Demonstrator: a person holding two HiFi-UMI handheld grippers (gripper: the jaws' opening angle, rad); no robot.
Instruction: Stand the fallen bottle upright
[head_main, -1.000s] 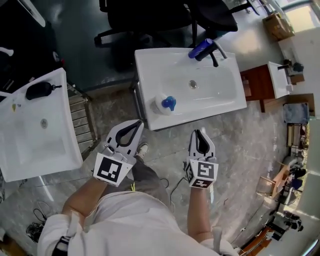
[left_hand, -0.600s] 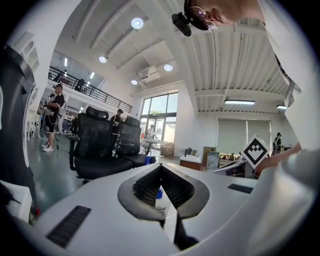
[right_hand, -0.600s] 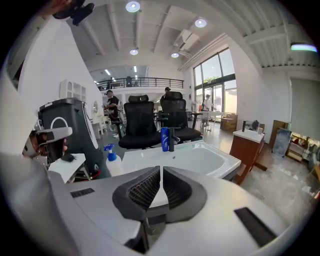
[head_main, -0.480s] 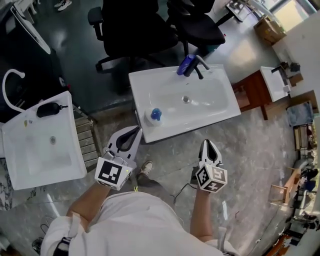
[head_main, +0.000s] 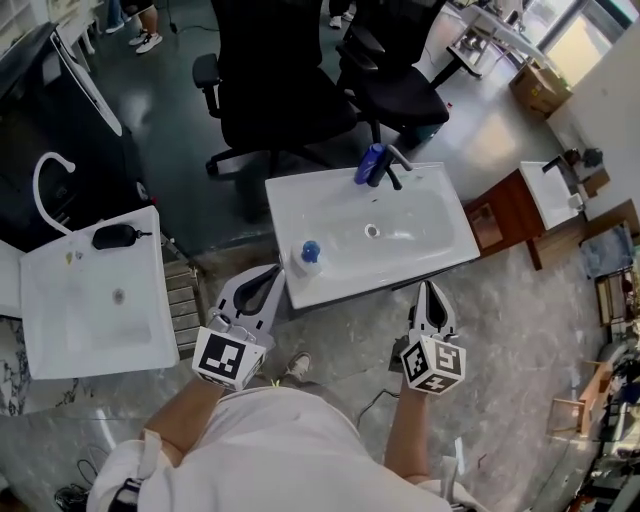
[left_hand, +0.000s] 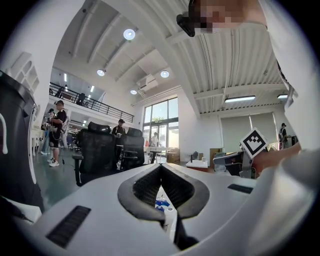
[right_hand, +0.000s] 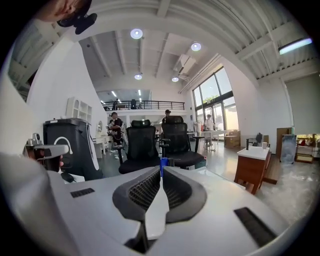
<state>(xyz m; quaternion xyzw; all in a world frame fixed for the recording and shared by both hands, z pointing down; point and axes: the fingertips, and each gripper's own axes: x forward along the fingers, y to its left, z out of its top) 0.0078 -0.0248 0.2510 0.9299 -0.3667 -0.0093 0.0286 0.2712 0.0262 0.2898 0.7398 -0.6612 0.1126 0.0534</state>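
Bottle (head_main: 304, 256) sits at the sink's (head_main: 420, 228) front-left corner. My left gripper (head_main: 270, 272) and right gripper (head_main: 430, 292) are both closed and empty, so I should open one before reaching.

Left gripper (head_main: 272, 270): jaws together, empty, pointing level. Right gripper (head_main: 429, 288): jaws together, empty, tipped slightly down. Left forearm (head_main: 178, 420), right forearm (head_main: 405, 432): bare, held forward.

Left gripper view: blue-capped bottle (left_hand: 161, 204) shows only as a sliver in the gap between the left fingers (left_hand: 142, 187), body hidden. Right gripper view: blue bottle (right_hand: 163, 162) a thin strip above the right fingers (right_hand: 142, 192), rest hidden. Head view: its posture too small to tell.
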